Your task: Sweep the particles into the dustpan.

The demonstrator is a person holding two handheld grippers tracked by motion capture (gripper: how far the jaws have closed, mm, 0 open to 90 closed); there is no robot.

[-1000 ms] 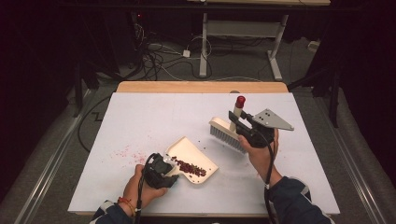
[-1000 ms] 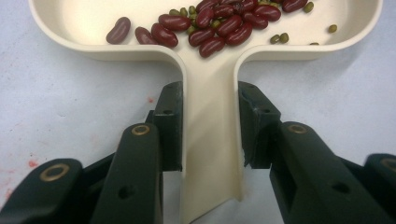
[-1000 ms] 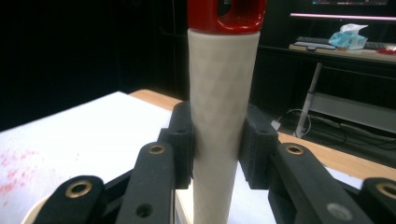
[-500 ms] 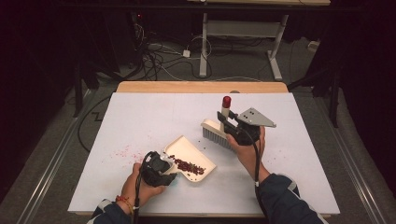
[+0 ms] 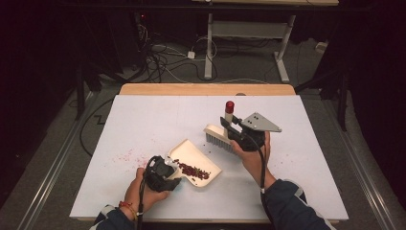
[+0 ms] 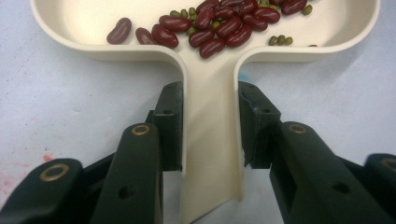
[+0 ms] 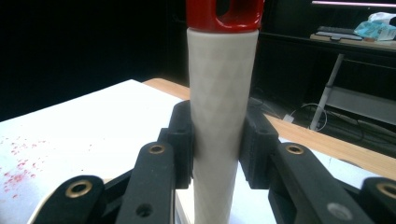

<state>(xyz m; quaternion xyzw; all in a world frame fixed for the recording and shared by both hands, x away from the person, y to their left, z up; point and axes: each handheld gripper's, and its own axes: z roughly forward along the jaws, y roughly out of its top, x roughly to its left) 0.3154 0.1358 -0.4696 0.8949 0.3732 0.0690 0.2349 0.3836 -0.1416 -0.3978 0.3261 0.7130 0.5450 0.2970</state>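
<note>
High view: dustpan (image 5: 198, 160) ahead of left gripper (image 5: 165, 173), lip toward brush (image 5: 219, 138) under right gripper (image 5: 236, 130), ready to take sweepings.

Left gripper view: jaws clamped on pan handle (image 6: 212, 121), keeping beans (image 6: 219, 23) level just ahead.

Right gripper view: jaws closed on upright brush handle (image 7: 222, 93), red cap (image 7: 224, 14) above, bristles down for sweeping.

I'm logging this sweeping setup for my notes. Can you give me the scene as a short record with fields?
left tongs: shut on the dustpan handle
right tongs: shut on the brush handle, red cap up
dustpan contents: red beans and small green beans
brush position: bristles down on the table, beside the dustpan's far edge
table marks: reddish specks left of the dustpan
</note>
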